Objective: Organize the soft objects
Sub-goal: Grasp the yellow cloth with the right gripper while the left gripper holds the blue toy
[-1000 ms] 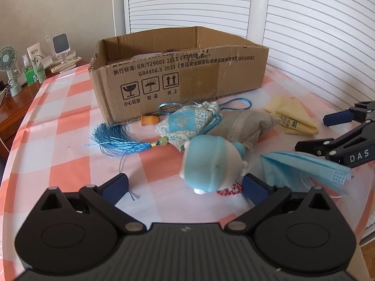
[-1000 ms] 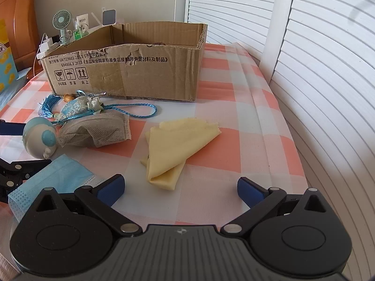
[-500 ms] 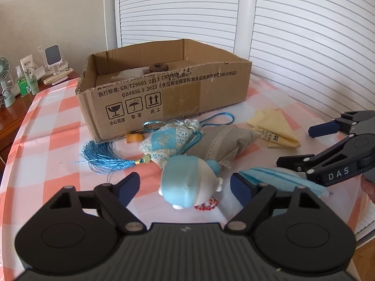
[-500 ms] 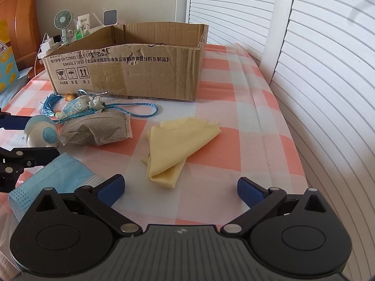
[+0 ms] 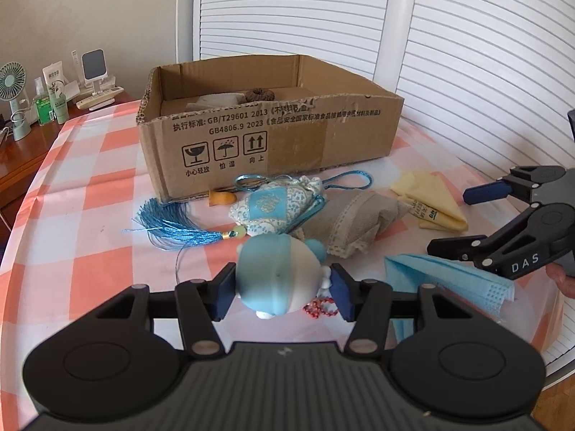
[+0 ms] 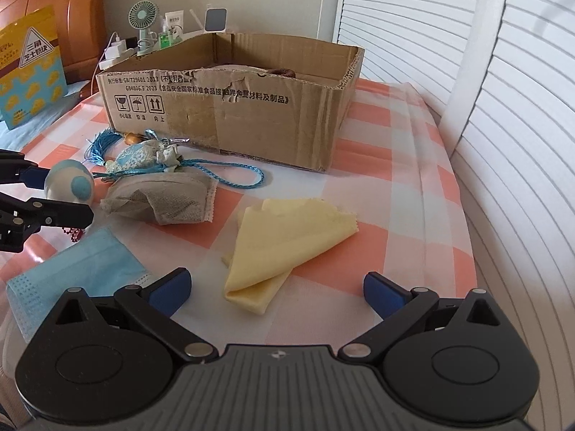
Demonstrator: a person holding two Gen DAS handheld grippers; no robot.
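Closing in from both sides, the left gripper [image 5: 280, 292] had its blue pads pressed against the round blue-and-white plush toy [image 5: 278, 280] at the lower middle of the left wrist view, its jaws having just been narrowing onto it, with a red bead string [image 5: 320, 307] showing beneath. Printed on the cardboard box [image 5: 269, 143] behind were "GB/T29601 2013" and "GB4806.9 2023", Chinese characters, and three handling symbols: a glass, an umbrella and twin arrows. Between toy and box lay a blue patterned sachet [image 5: 275, 208] with a blue tassel [image 5: 169, 226] and cord, overlapping a grey fabric pouch [image 5: 354, 224]. A folded yellow cloth [image 5: 431, 201] carrying a small printed label sat at the right, and a blue face mask [image 5: 449, 283] lay at the lower right, partly covered by the right gripper [image 5: 456, 219], marked "DAS". In the right wrist view, the right gripper [image 6: 276, 289] stood wide apart and empty, the yellow cloth between its fingers but untouched. A yellow bag [image 6: 30, 68] with Chinese writing stood at the upper left, and a small green fan [image 6: 143, 23] stood behind the box on the checked tablecloth [image 6: 395, 165].
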